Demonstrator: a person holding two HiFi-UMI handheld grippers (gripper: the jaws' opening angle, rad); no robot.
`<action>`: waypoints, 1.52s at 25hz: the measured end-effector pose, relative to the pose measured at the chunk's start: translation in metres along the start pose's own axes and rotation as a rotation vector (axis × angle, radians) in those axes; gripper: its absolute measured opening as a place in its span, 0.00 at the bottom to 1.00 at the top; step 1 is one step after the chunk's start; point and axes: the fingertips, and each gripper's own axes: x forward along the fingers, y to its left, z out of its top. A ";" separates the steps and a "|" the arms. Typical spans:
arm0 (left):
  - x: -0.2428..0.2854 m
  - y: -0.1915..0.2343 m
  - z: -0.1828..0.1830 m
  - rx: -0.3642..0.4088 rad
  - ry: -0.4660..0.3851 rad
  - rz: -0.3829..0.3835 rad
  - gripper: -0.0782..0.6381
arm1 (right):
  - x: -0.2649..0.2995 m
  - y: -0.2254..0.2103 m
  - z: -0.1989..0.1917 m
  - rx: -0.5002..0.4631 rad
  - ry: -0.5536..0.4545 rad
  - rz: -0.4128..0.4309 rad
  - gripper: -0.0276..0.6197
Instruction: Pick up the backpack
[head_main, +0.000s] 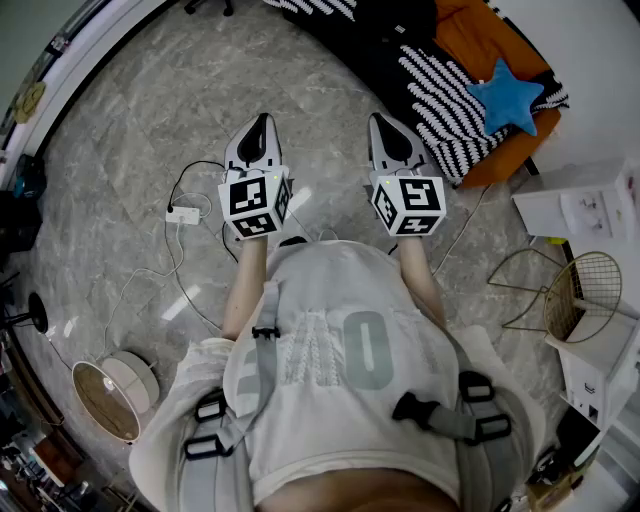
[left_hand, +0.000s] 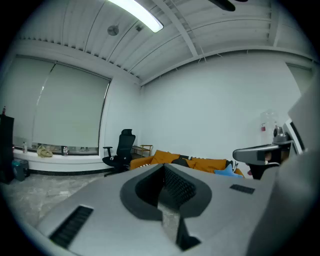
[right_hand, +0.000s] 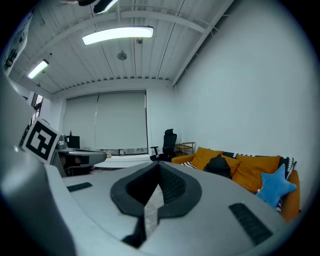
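Head view: we are holding the left gripper (head_main: 258, 128) and the right gripper (head_main: 388, 125) side by side at frame centre, above the marble floor (head_main: 120, 150).
Left gripper view: jaws are pressing fully together, gripping nothing.
Right gripper view: likewise closed and empty. The black backpack (right_hand: 218, 164) is sitting on the orange sofa (right_hand: 252, 172), right of centre.

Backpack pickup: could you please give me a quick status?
Left hand-held gripper and right hand-held gripper shut, empty. Black backpack on orange sofa ahead, untouched. Power strip on floor at left.
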 end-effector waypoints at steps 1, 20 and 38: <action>0.002 -0.002 0.001 0.003 0.001 -0.006 0.14 | 0.000 -0.001 0.000 0.003 0.000 0.000 0.05; 0.072 0.011 -0.002 -0.012 -0.008 -0.046 0.14 | 0.042 -0.032 -0.010 0.033 0.024 -0.002 0.05; 0.327 0.083 0.079 0.006 -0.109 -0.079 0.14 | 0.273 -0.135 0.071 0.018 -0.035 -0.098 0.05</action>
